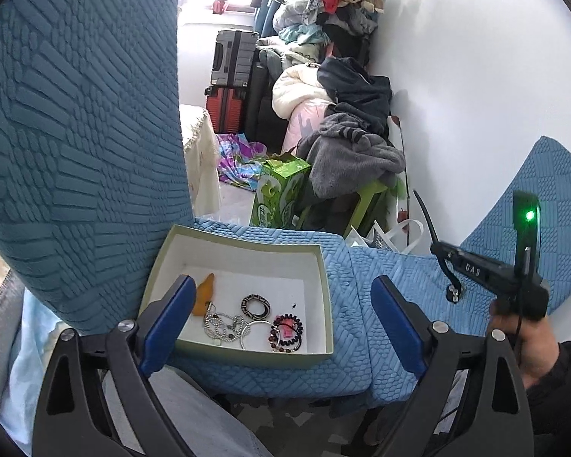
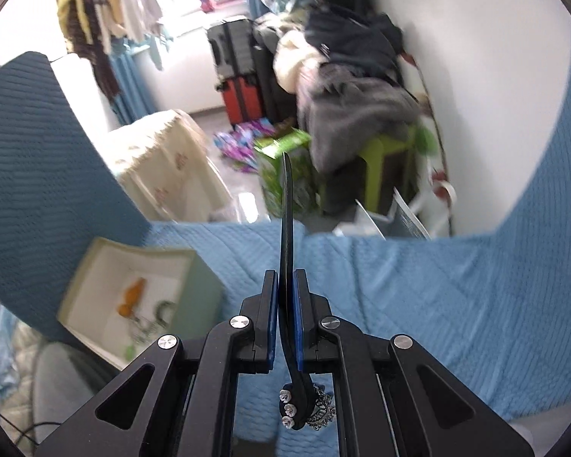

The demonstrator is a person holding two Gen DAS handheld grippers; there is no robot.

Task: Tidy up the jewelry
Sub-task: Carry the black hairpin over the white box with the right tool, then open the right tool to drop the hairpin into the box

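- Left wrist view: the left gripper (image 1: 281,327) is wide open and holds nothing. The box (image 1: 325,289) sits on the blue sofa (image 1: 361,358), right in front of it. Inside the box lie an orange charm (image 1: 204,294), a chain (image 1: 220,325), a ring (image 1: 255,306) and beads (image 1: 287,334).
- Same view: the right gripper (image 1: 443,251) is up high, right of the box. If the left gripper drops, it might bump the box.
- Right wrist view: the right gripper (image 2: 285,318) is shut tight on a thin black hair clip (image 2: 287,236). The box (image 2: 205,285) is to its left. The clip is thin, so I think it could slip and miss the box.
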